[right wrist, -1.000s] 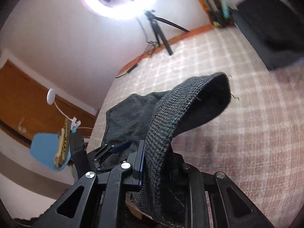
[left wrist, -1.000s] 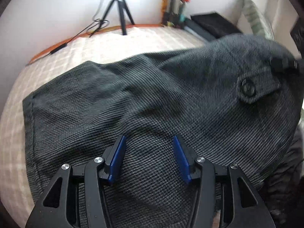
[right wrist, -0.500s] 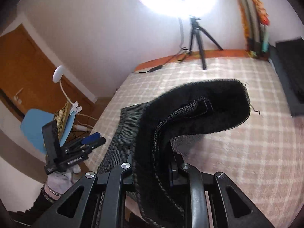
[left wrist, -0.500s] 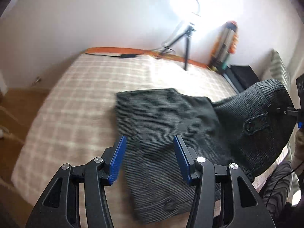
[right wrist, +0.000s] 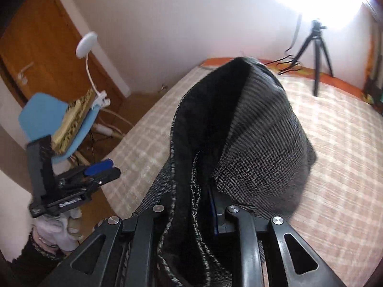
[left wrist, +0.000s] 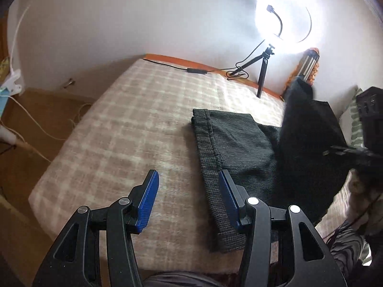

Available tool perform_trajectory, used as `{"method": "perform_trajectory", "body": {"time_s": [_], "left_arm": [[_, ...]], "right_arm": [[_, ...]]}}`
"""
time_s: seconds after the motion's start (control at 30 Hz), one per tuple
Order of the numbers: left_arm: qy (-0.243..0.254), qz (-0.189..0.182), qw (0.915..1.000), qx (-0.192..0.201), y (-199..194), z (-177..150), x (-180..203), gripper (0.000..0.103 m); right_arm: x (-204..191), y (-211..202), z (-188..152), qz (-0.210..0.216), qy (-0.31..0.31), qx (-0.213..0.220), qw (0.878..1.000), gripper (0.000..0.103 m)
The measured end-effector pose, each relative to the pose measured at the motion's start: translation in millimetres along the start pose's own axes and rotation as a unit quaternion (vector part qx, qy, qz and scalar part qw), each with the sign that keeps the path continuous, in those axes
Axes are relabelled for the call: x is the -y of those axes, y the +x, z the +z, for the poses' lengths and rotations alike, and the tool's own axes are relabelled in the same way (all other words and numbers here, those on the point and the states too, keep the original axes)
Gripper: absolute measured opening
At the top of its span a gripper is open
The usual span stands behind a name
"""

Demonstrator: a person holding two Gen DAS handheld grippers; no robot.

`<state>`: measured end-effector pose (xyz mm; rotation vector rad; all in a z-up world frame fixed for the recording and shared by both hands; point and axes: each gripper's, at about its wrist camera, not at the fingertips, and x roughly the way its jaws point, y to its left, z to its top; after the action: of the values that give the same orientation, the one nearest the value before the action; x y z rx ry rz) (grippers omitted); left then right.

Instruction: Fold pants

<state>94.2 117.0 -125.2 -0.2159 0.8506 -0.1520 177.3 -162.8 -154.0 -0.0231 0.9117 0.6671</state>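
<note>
Dark grey checked pants [left wrist: 229,143] lie partly folded on a beige checked bed [left wrist: 134,129]. My left gripper [left wrist: 189,196] is open and empty, hovering above the bed at the near left edge of the pants; it also shows in the right wrist view [right wrist: 103,169]. My right gripper [right wrist: 191,205] is shut on one end of the pants [right wrist: 253,134] and holds it lifted above the bed; the raised cloth hides its fingertips. In the left wrist view that lifted end [left wrist: 308,134] hangs at the right.
A ring light on a tripod [left wrist: 284,24] stands at the far edge of the bed by the wall. A blue chair [right wrist: 47,124] with a clip lamp and a wooden door [right wrist: 36,47] are to the left. A striped pillow [left wrist: 356,124] lies at the right.
My left gripper has pulled back and left, off the pants and away from them. My right gripper has kept its hold and lifted the pants' end higher, swinging it over.
</note>
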Motion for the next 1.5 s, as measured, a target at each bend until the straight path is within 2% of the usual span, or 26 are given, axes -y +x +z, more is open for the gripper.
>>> {"method": "perform_trajectory", "body": {"time_s": [0.27,0.43,0.53,0.57,0.6,0.67,0.8,0.93,1.1,1.23,1.33,1.43,1.5], "left_arm": [[-0.013,0.001,0.9999,0.004,-10,-3,-15,0.051],[-0.017,0.000,0.9998,0.003,-10,-3,-19,0.051],[-0.018,-0.003,0.9998,0.005,-12,-3,-18,0.051],[-0.018,-0.004,0.9998,0.006,-13,-3,-17,0.051],[-0.017,-0.006,0.9998,0.007,-14,-2,-16,0.051],[-0.015,-0.010,0.9998,0.009,-17,-1,-12,0.051],[-0.002,-0.016,0.9998,0.016,-23,3,0,0.051],[0.017,-0.036,0.9990,0.021,-26,8,22,0.051],[0.072,-0.062,0.9955,0.009,-13,8,65,0.051],[0.119,-0.042,0.9919,-0.019,15,-3,91,0.051],[0.125,-0.036,0.9906,-0.041,29,-11,91,0.051],[0.136,-0.004,0.9892,-0.055,42,-17,86,0.051],[0.135,0.020,0.9886,-0.063,48,-18,81,0.051]], "right_arm": [[-31,63,-7,-0.007,-0.033,-0.055,0.998,0.018],[-42,87,-13,-0.010,-0.048,-0.073,0.996,0.019],[-38,92,-13,0.005,-0.045,-0.076,0.996,0.024],[-38,92,-14,0.016,-0.045,-0.076,0.996,0.030],[-38,92,-13,0.029,-0.045,-0.075,0.996,0.040],[-35,87,-12,0.060,-0.041,-0.074,0.995,0.049],[-22,57,-12,0.128,-0.019,-0.038,0.991,0.051],[5,18,-11,0.143,0.001,0.013,0.990,0.054],[53,-7,-8,0.072,0.032,0.052,0.996,0.054],[94,0,0,0.022,0.065,0.057,0.996,0.054],[113,15,8,0.019,0.074,0.036,0.996,0.054],[121,30,14,0.016,0.072,0.020,0.997,0.054],[122,40,19,-0.001,0.062,0.014,0.998,0.052]]}}
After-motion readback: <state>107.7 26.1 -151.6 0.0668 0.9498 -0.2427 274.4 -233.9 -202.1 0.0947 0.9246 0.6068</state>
